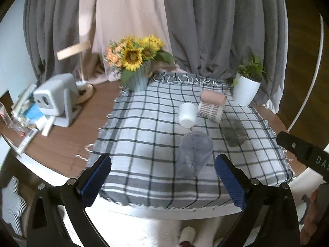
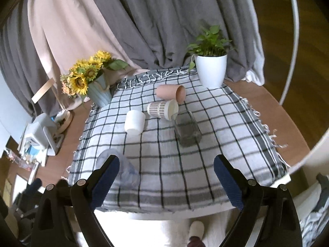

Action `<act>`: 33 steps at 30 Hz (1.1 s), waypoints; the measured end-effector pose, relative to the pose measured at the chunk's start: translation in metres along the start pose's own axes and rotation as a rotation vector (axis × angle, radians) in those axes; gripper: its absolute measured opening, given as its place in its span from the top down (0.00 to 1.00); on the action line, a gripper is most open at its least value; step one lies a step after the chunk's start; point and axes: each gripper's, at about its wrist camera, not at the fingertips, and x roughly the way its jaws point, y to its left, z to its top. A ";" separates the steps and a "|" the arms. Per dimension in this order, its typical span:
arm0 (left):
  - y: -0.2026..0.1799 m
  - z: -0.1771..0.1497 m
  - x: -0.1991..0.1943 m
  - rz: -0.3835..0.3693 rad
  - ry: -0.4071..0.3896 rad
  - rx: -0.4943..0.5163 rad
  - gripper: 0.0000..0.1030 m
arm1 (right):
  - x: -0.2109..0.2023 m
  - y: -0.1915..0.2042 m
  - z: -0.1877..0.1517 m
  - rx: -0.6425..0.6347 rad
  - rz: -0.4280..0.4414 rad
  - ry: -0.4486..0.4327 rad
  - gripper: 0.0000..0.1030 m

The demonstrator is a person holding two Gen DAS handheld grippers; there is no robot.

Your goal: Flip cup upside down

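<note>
Cups sit scattered on the checked cloth (image 1: 144, 144), w/ five visible in the left wrist view. Nearest is the clear plastic cup (image 1: 194, 154), blurred, apparently lying on its side w/ its mouth toward the far end; it lies just ahead of the left gripper (image 1: 162, 177), roughly between the lines of the two blue pads but beyond their tips, not touching either. Left jaws stand wide apart and hold nothing. Judging from that alignment, the clear cup is prob. the one about to be taken and flipped, though which cup the task means can't be told for sure. Further back: white cup (image 1: 187, 115) standing mouth-down, patterned paper cup (image 1: 210, 111) and pink cup (image 1: 213, 97) both on their sides and touching, and a dark glass (image 1: 234, 132) lying down to the right. A black part of the other tool (image 1: 304, 154) pokes in at right edge. Sunflower pot (image 1: 136, 80) and plant pot (image 1: 245, 90) mark the cloth's far corners, clear of the work area.

Right wrist view: right gripper (image 2: 166, 173) also spread wide, empty, hovering over the near edge of the cloth w/ bare fabric between its pads. The clear cup is partly hidden behind the left-hand pad; no contact can be confirmed. The dark glass lies ahead, well apart from the pads.
</note>
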 end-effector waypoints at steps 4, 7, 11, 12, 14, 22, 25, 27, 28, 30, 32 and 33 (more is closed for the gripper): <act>0.009 -0.010 -0.030 -0.007 -0.033 0.031 0.00 | -0.030 0.012 -0.026 0.008 -0.026 -0.029 0.10; 0.012 -0.016 -0.049 -0.014 -0.052 0.034 0.00 | -0.052 0.019 -0.040 -0.001 -0.036 -0.057 0.10; 0.013 -0.022 -0.069 -0.023 -0.071 0.044 0.00 | -0.080 0.028 -0.056 -0.029 -0.054 -0.117 0.10; 0.013 -0.023 -0.073 -0.026 -0.076 0.044 0.00 | -0.087 0.030 -0.060 -0.036 -0.054 -0.130 0.10; 0.013 -0.024 -0.082 -0.026 -0.094 0.043 0.00 | -0.096 0.033 -0.066 -0.049 -0.047 -0.145 0.10; 0.007 -0.033 -0.093 -0.057 -0.078 0.024 0.00 | -0.119 0.033 -0.081 -0.086 -0.032 -0.185 0.10; 0.004 -0.035 -0.092 -0.067 -0.064 0.023 0.00 | -0.123 0.030 -0.082 -0.085 -0.040 -0.193 0.10; 0.003 -0.036 -0.093 -0.065 -0.065 0.021 0.00 | -0.125 0.028 -0.083 -0.089 -0.045 -0.195 0.10; 0.003 -0.036 -0.093 -0.064 -0.067 0.020 0.00 | -0.126 0.028 -0.084 -0.088 -0.046 -0.198 0.10; 0.003 -0.036 -0.094 -0.060 -0.070 0.017 0.00 | -0.127 0.027 -0.084 -0.086 -0.049 -0.203 0.10; 0.003 -0.036 -0.096 -0.054 -0.077 0.017 0.00 | -0.129 0.026 -0.084 -0.083 -0.047 -0.205 0.10; 0.003 -0.036 -0.096 -0.052 -0.080 0.019 0.00 | -0.128 0.026 -0.084 -0.084 -0.048 -0.205 0.10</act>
